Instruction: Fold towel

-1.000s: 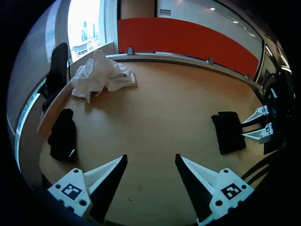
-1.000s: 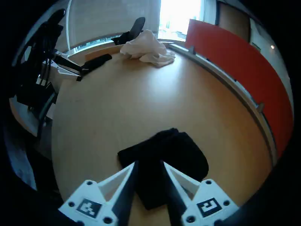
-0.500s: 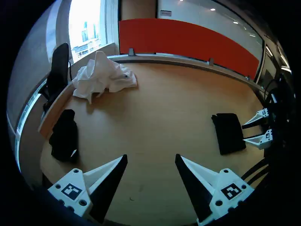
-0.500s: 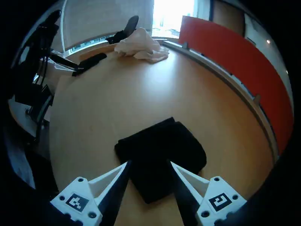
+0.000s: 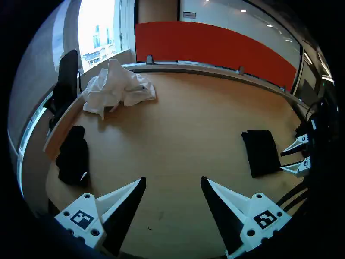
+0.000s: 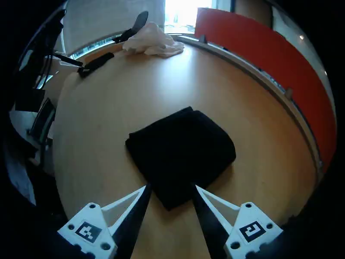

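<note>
While both pairs of jaws stand spread, the folded black towel (image 6: 181, 151) lies on the worktop (image 5: 185, 112) just ahead of the nearer right gripper (image 6: 171, 186), well apart from the left gripper (image 5: 172, 178).

Left gripper view: table (image 5: 185, 129) centre bare, open passage. Upper left blocked by white cloth heap (image 5: 117, 86); black bundle (image 5: 72, 154) at left edge; folded black towel (image 5: 261, 151) at right. Red divider (image 5: 215, 45) walls far edge.
</note>
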Demonstrator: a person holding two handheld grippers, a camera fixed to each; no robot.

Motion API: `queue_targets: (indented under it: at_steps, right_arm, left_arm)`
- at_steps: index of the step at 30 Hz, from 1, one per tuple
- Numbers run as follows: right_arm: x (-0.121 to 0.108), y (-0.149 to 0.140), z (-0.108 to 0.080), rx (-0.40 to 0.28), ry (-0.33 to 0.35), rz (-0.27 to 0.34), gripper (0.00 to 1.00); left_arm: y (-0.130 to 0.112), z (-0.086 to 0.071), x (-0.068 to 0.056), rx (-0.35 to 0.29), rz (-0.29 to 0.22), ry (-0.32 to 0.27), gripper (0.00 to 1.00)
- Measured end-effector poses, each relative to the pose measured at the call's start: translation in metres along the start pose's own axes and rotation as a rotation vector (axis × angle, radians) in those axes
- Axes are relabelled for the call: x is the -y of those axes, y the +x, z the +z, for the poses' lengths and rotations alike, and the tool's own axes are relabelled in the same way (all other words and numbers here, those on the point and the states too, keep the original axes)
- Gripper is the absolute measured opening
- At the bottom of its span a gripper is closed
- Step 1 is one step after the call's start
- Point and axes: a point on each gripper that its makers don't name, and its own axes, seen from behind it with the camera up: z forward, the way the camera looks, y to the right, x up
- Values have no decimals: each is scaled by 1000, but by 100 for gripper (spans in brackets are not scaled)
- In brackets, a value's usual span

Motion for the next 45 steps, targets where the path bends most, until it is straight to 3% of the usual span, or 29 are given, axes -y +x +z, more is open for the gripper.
queue_targets:
  at_steps: [6, 16, 24, 30, 34, 45]
  right_arm:
    - [0, -13, 1, 23, -3, 23, 67]
    - [2, -34, 5, 71, 7, 56, 50]
    - [2, -38, 8, 87, 6, 61, 48]
    - [2, -38, 8, 86, 10, 74, 28]
    - [2, -37, 8, 81, 6, 78, 9]
    - [0, -31, 2, 58, -3, 82, 6]
  left_arm:
    - [0, 1, -2, 2, 5, -2, 94]
    - [-1, 2, -3, 5, 3, -5, 94]
    - [1, 3, -4, 5, 3, -6, 94]
    - [2, 4, -4, 5, 5, -7, 94]
    - [2, 4, -4, 6, 5, -8, 94]
    - [-1, 7, -5, 13, 5, -14, 94]
